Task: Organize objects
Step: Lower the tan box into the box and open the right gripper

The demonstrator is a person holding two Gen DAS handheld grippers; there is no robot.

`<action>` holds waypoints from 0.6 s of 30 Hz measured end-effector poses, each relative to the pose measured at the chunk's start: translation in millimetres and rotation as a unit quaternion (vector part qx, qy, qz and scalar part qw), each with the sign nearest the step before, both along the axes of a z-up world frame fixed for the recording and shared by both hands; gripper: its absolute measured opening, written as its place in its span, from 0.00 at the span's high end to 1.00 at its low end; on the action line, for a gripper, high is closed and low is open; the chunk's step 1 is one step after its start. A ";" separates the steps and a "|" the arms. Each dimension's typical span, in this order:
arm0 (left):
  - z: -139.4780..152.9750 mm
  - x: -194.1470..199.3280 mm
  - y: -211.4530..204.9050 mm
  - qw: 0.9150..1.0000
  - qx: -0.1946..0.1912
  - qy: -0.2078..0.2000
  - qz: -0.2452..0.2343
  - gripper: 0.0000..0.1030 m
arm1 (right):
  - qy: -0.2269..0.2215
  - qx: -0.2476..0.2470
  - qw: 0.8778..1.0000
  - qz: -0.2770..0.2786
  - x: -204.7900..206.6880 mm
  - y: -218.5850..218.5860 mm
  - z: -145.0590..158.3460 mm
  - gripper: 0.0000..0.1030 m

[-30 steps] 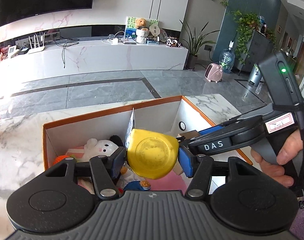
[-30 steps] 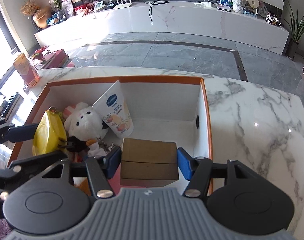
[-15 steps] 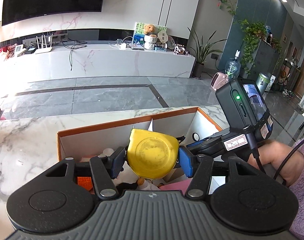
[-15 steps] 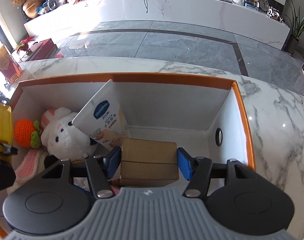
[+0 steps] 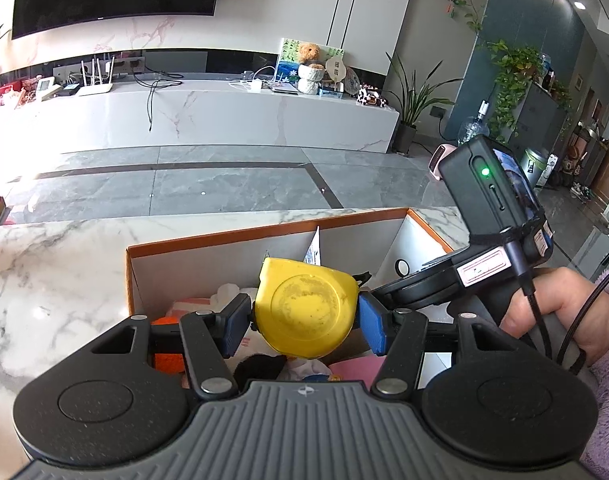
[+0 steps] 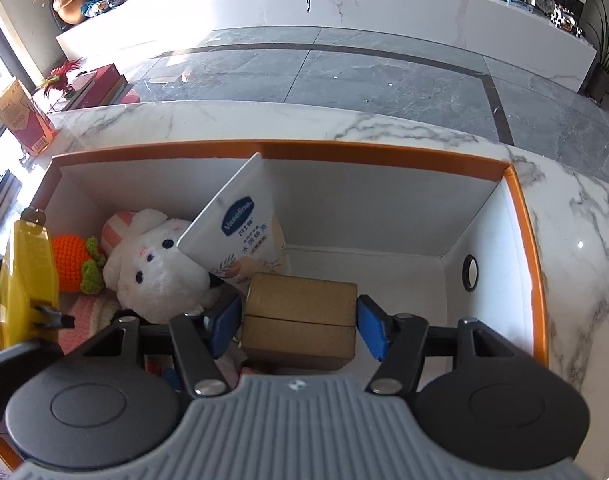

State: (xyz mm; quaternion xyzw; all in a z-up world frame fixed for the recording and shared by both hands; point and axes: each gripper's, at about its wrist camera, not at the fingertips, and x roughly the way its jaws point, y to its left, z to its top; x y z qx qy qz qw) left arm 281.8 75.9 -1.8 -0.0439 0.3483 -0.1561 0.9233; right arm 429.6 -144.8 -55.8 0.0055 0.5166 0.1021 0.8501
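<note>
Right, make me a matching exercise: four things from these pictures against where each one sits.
Things:
1. tape measure
2. cardboard box
3. lotion tube
4. plush rabbit

Places:
A. leaning on the bin's back wall
B. in the left claw
C. lying beside a knitted carrot
D. in the right claw

Pairs: 1-B, 2-D, 3-A, 4-C

A box (image 6: 520, 216) sits on the table (image 6: 584, 248). In its left part lie a toy rabbit (image 6: 152, 264) and, to its left, a knitted carrot (image 6: 70, 262). A tube (image 6: 240, 228) leans against the back wall just right of the rabbit. A carton (image 6: 300, 316) sits before the tube, above the box floor.
</note>
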 end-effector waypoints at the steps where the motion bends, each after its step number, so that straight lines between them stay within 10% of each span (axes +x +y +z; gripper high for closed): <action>1: 0.2 -0.3 0.2 1.000 0.000 0.000 0.000 0.35 | 0.003 0.012 1.000 -0.004 -0.3 -3.6 1.7 0.36; 7: 1.3 -2.0 0.6 1.000 0.001 0.001 0.001 0.35 | 0.016 0.055 0.998 -0.029 -1.1 -13.0 4.4 0.40; 11: 2.1 -2.5 1.6 1.000 0.003 0.001 0.002 0.35 | -0.021 -0.017 0.999 -0.026 -1.5 -7.1 10.9 0.66; 15: 1.6 -2.9 2.2 1.000 0.002 0.002 0.002 0.35 | 0.005 0.032 0.999 -0.031 3.8 -21.6 9.6 0.64; 18: 0.4 -2.6 3.2 1.000 0.002 0.003 0.002 0.35 | 0.001 0.057 0.998 -0.031 -1.4 -22.6 14.4 0.37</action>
